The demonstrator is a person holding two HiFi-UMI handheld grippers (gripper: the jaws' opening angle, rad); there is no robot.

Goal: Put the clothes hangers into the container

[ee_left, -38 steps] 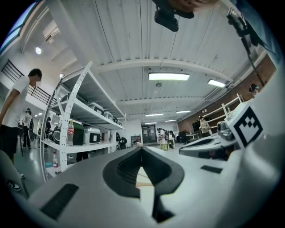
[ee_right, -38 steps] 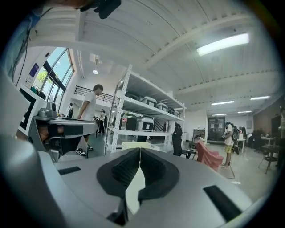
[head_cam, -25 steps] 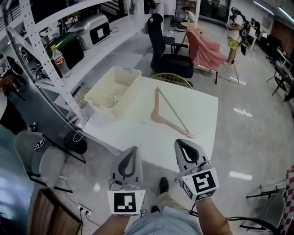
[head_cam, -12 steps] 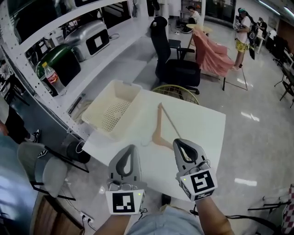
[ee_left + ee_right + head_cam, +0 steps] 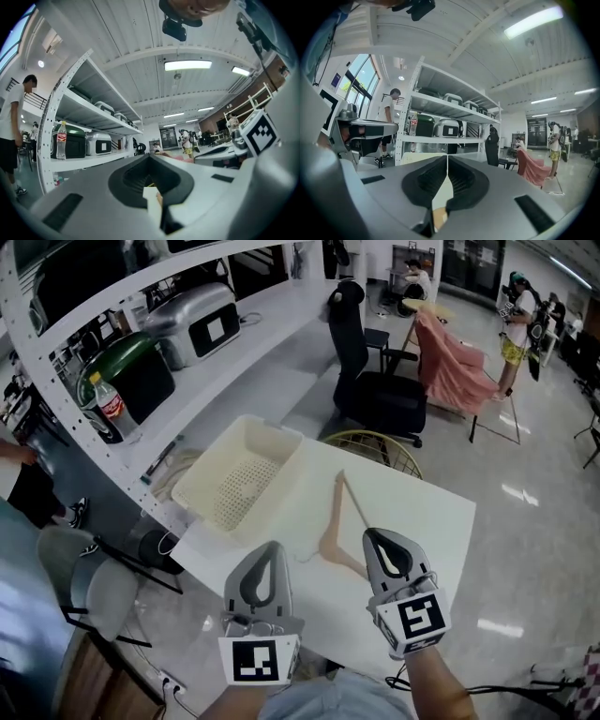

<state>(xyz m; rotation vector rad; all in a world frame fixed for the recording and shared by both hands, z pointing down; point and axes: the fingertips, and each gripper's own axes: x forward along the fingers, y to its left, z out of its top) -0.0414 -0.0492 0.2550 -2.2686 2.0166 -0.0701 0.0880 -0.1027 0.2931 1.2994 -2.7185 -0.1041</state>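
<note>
A wooden clothes hanger (image 5: 331, 521) lies flat on the white table (image 5: 427, 512), its hook toward me. To its left a cream perforated basket (image 5: 275, 486) stands empty at the table's left corner. Both grippers point level over the table's near edge. My left gripper (image 5: 267, 546) is shut and holds nothing, just below and left of the hanger's hook. My right gripper (image 5: 382, 533) is also shut and holds nothing; it covers the hanger's near right arm. The left gripper view shows closed jaws (image 5: 150, 156), and so does the right gripper view (image 5: 447, 157).
A white shelf rack on the left carries a green case (image 5: 136, 371), a silver case (image 5: 197, 320) and a cola bottle (image 5: 103, 407). Behind the table stand a black office chair (image 5: 375, 395) and a yellow wire stool (image 5: 380, 442). A grey chair (image 5: 89, 582) stands low left.
Both grippers have moved forward from short of the table to over its near edge. The basket and the hanger now sit closer in the head view. Both stay shut.
</note>
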